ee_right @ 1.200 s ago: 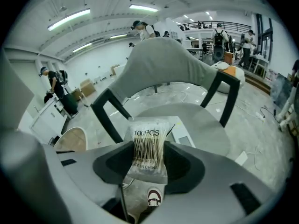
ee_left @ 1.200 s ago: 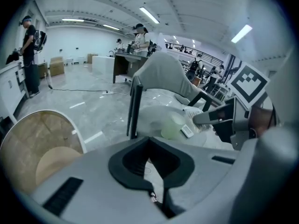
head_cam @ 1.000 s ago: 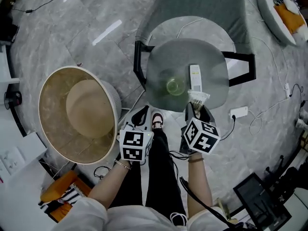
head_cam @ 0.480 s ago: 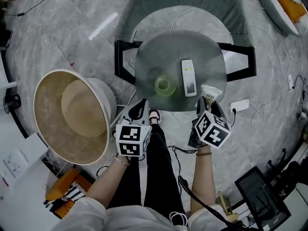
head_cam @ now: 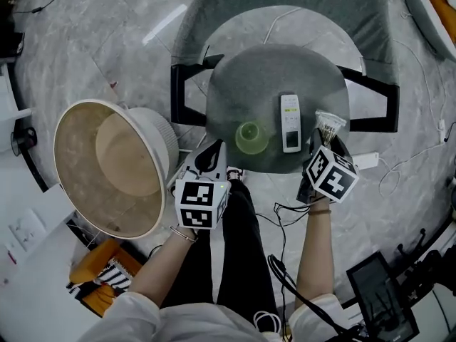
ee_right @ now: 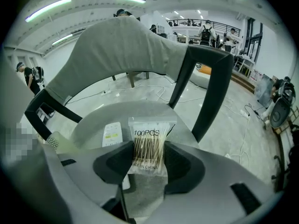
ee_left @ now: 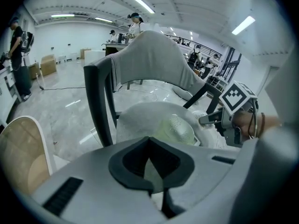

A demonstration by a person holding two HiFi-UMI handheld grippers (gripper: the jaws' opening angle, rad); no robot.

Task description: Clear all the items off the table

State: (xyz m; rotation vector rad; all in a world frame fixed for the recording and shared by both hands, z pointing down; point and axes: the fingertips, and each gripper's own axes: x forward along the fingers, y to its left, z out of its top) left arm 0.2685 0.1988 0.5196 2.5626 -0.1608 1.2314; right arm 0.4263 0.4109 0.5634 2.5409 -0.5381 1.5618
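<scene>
A round grey table point(head_cam: 271, 77) carries a pale green cup point(head_cam: 250, 137) and a white remote point(head_cam: 290, 122). My right gripper point(head_cam: 324, 137) is at the table's near right edge, shut on a clear packet of thin sticks point(head_cam: 329, 125). The right gripper view shows that packet point(ee_right: 148, 148), printed 100PCS, pinched between the jaws of the right gripper point(ee_right: 147, 155), with the remote point(ee_right: 112, 134) to its left. My left gripper point(head_cam: 211, 150) hovers by the table's near left edge, just short of the cup, shut and empty. In the left gripper view the cup point(ee_left: 175, 129) lies beyond the left gripper point(ee_left: 149, 141).
A large round woven basket point(head_cam: 71, 127) stands on the floor left of the table. A chair with a black frame point(head_cam: 187, 95) and a grey cover point(head_cam: 285, 6) sits behind the table. Cables and a white power strip point(head_cam: 367, 161) lie on the floor at right.
My right gripper has carried the packet from below the remote to its right side. The left gripper has drawn closer to the cup.
</scene>
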